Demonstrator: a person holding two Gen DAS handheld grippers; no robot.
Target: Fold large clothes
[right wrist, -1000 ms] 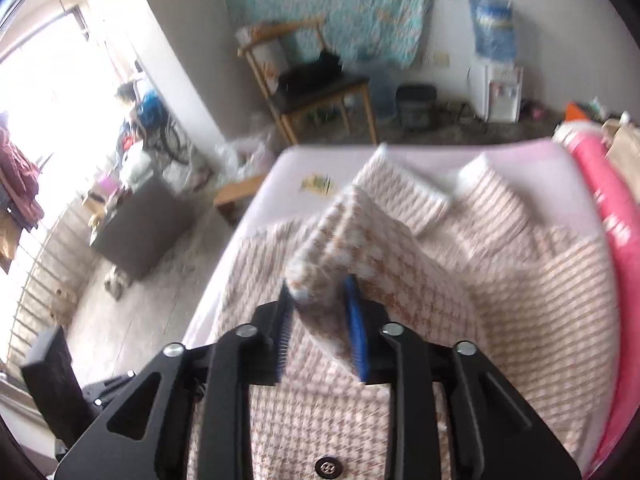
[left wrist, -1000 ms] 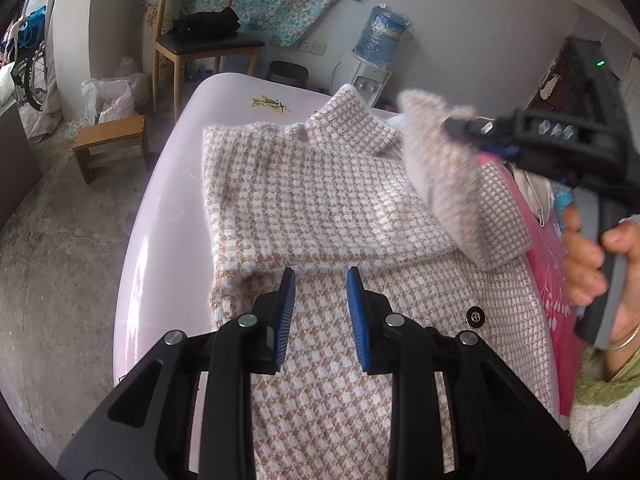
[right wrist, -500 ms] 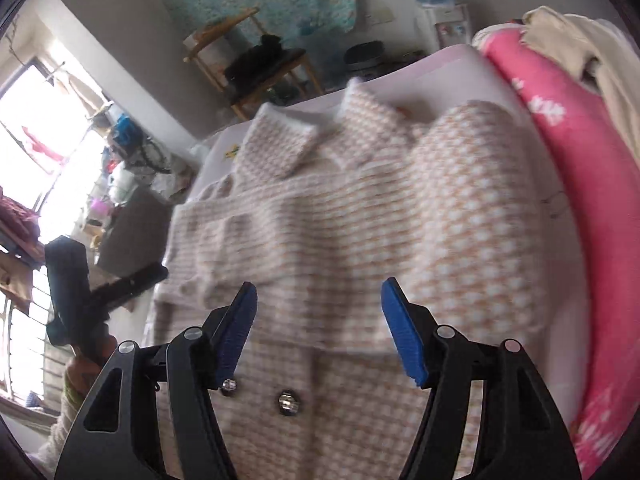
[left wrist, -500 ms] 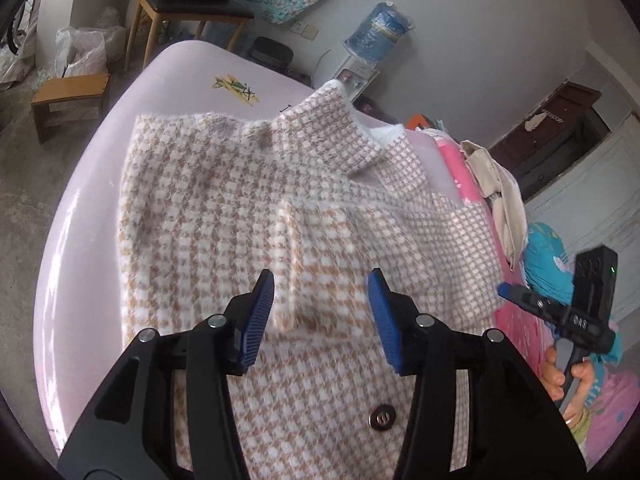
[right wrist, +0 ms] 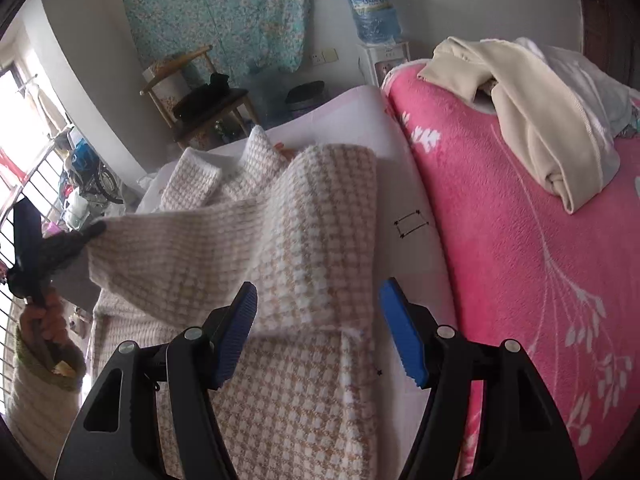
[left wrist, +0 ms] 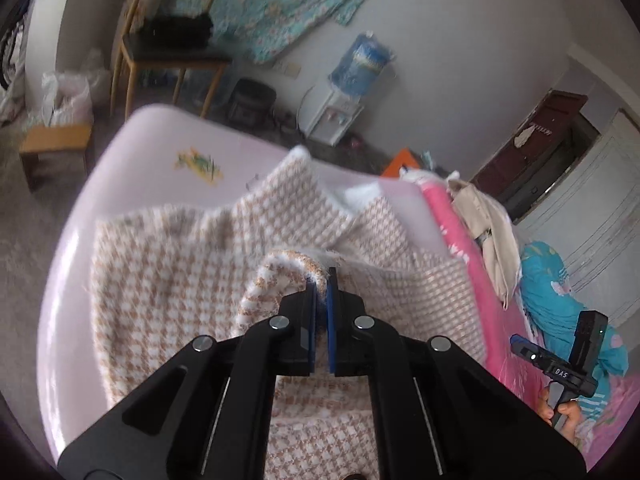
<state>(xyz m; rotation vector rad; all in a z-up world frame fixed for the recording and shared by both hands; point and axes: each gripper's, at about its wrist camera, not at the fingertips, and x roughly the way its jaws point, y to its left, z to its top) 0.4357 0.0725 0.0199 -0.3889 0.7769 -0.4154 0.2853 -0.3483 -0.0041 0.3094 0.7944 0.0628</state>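
Coat: a houndstooth coat (left wrist: 168, 280) in tan and white is spread on the pale pink table (left wrist: 132, 152), its collar lying toward the far end of the table.
Sleeve: 1 sleeve (right wrist: 224, 248) is lifted off the coat body and stretched across it, the cuff end being held up on the side away from the pink blanket.
Left gripper: the left gripper (left wrist: 321, 284) is clamped tight on the sleeve's cuff, and a fold of the fabric is seen pinched between the 2 blue pads (left wrist: 331, 312).
Right gripper: the right gripper (right wrist: 318, 332) is held with its jaws spread wide above the coat, near the coat's edge on the blanket side; nothing is gripped, and no fabric is touched by the pads (right wrist: 402, 340).
Hands: the handle of each gripper is gripped by a hand (left wrist: 558, 414).
Pink blanket: a pink blanket (right wrist: 520, 264) with a white plant pattern is laid just beside the table, with cream clothes (right wrist: 532, 92) piled on it, well apart from the coat.
Background: a wooden chair (left wrist: 160, 48) and a water dispenser (left wrist: 340, 100) are seen beyond the table's far end.
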